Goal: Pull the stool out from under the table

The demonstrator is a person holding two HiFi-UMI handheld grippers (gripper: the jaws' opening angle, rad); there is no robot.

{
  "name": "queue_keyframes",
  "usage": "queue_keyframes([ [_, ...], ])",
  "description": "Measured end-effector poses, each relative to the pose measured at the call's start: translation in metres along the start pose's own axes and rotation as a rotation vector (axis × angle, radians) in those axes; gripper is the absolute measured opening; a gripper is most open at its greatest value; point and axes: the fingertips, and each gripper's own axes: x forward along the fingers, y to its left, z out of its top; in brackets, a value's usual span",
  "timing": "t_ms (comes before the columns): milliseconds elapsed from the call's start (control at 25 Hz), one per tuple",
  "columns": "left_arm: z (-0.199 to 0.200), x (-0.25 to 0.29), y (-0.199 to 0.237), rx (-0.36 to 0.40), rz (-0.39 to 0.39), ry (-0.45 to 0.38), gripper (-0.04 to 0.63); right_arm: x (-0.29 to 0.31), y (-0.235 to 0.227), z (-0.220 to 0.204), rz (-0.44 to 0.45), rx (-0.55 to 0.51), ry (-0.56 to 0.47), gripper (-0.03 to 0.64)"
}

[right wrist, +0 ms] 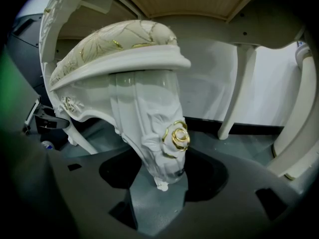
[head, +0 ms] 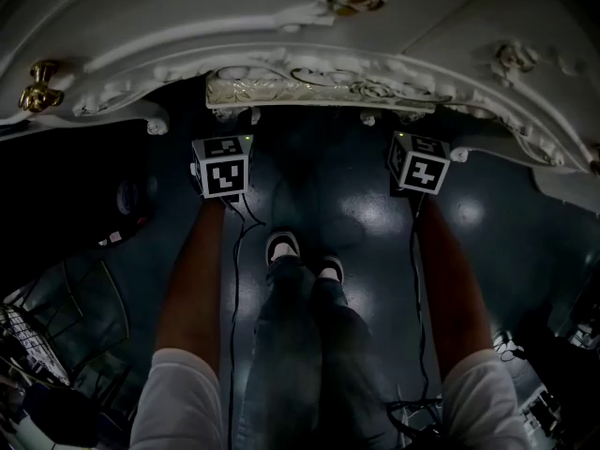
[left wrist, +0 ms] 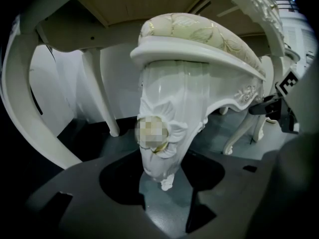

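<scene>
The white carved stool sits tucked under the ornate white table (head: 281,17); only its cream, gold-patterned seat edge (head: 319,90) shows in the head view. Both marker cubes, left (head: 221,167) and right (head: 419,164), hang just in front of that edge, with the jaws hidden beneath it. In the left gripper view, my left gripper (left wrist: 162,159) is open around the stool's front leg (left wrist: 167,108), with dark gaps on both sides. My right gripper (right wrist: 162,164) is open the same way around the other front leg (right wrist: 149,118), which bears a gold rose (right wrist: 178,136).
The person's legs and shoes (head: 283,247) stand on the dark glossy floor between the arms, with cables trailing back. Slim white table legs (left wrist: 102,93) (right wrist: 234,93) stand behind the stool. A gold knob (head: 39,82) is on the left and a wire rack (head: 28,345) is at lower left.
</scene>
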Motion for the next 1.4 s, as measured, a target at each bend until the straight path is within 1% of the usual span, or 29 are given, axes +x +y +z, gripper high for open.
queue_keyframes([
  [240, -0.02, -0.023, -0.013, 0.02, -0.034, 0.022, 0.242, -0.023, 0.007, -0.015, 0.027, -0.007, -0.015, 0.25],
  [360, -0.03, -0.033, -0.019, 0.016, -0.039, 0.035, 0.242, -0.036, 0.004, -0.032, 0.008, -0.003, 0.029, 0.25],
  [480, -0.043, -0.046, -0.027, 0.012, -0.05, 0.064, 0.242, -0.05, 0.008, -0.045, 0.017, 0.001, 0.043, 0.25],
  [680, -0.048, -0.06, -0.031, 0.026, -0.047, 0.084, 0.242, -0.062, 0.004, -0.06, -0.001, -0.007, 0.08, 0.25],
  [800, -0.054, -0.064, -0.035, 0.022, -0.051, 0.106, 0.242, -0.067, 0.005, -0.064, 0.007, -0.019, 0.105, 0.25],
  [1000, -0.055, -0.051, -0.033, 0.004, -0.059, 0.149, 0.242, -0.055, 0.004, -0.058, 0.017, -0.036, 0.152, 0.25],
  [1240, -0.059, -0.054, -0.033, -0.001, -0.05, 0.191, 0.242, -0.053, 0.004, -0.061, 0.023, -0.037, 0.174, 0.25],
  [1400, -0.058, -0.055, -0.035, -0.005, -0.065, 0.195, 0.242, -0.055, 0.003, -0.06, 0.029, -0.052, 0.198, 0.25],
])
